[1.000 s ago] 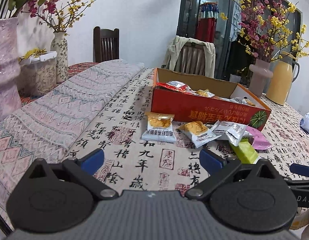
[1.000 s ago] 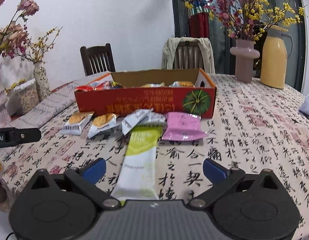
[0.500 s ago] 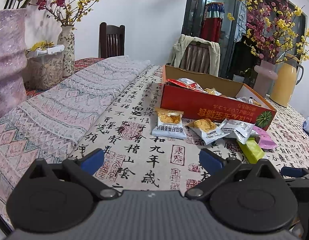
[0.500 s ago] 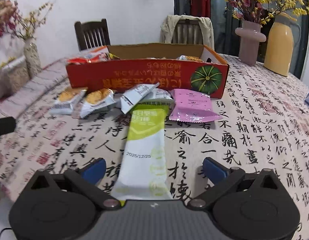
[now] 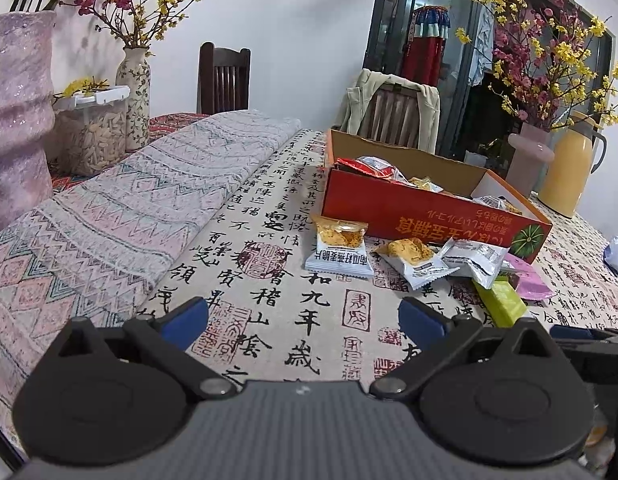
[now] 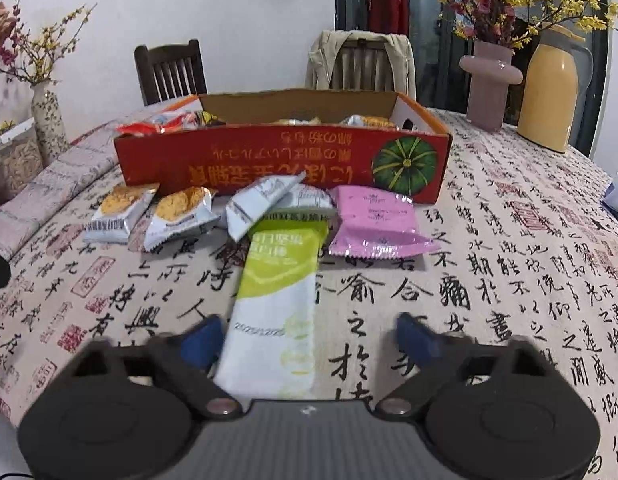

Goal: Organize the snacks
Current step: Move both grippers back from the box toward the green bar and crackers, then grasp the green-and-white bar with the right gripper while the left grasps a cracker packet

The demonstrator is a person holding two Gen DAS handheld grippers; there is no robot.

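Observation:
A long green-and-white snack bar (image 6: 277,300) lies on the tablecloth, pointing toward a red cardboard box (image 6: 269,160) that holds several snacks. My right gripper (image 6: 307,334) straddles the bar's near end. Its jaws are closing, and the blurred pads do not press on the wrapper. A pink packet (image 6: 373,220), a silver packet (image 6: 261,204) and two biscuit packets (image 6: 119,212) lie in front of the box. My left gripper (image 5: 303,316) hovers open over bare tablecloth, left of the snacks, with nothing between its fingers. From there I also see the box (image 5: 409,208) and the bar (image 5: 503,304).
A folded patterned cloth (image 5: 129,208) covers the table's left side, with a large pink vase (image 5: 17,120) and a lidded container (image 5: 93,136) beyond. A pink vase (image 6: 489,84) and yellow flask (image 6: 549,92) stand at the back right. Two chairs stand behind the table.
My right gripper has come forward and tipped down over the green-and-white bar, and its fingers have drawn inward. The left gripper has stayed open and nearly still.

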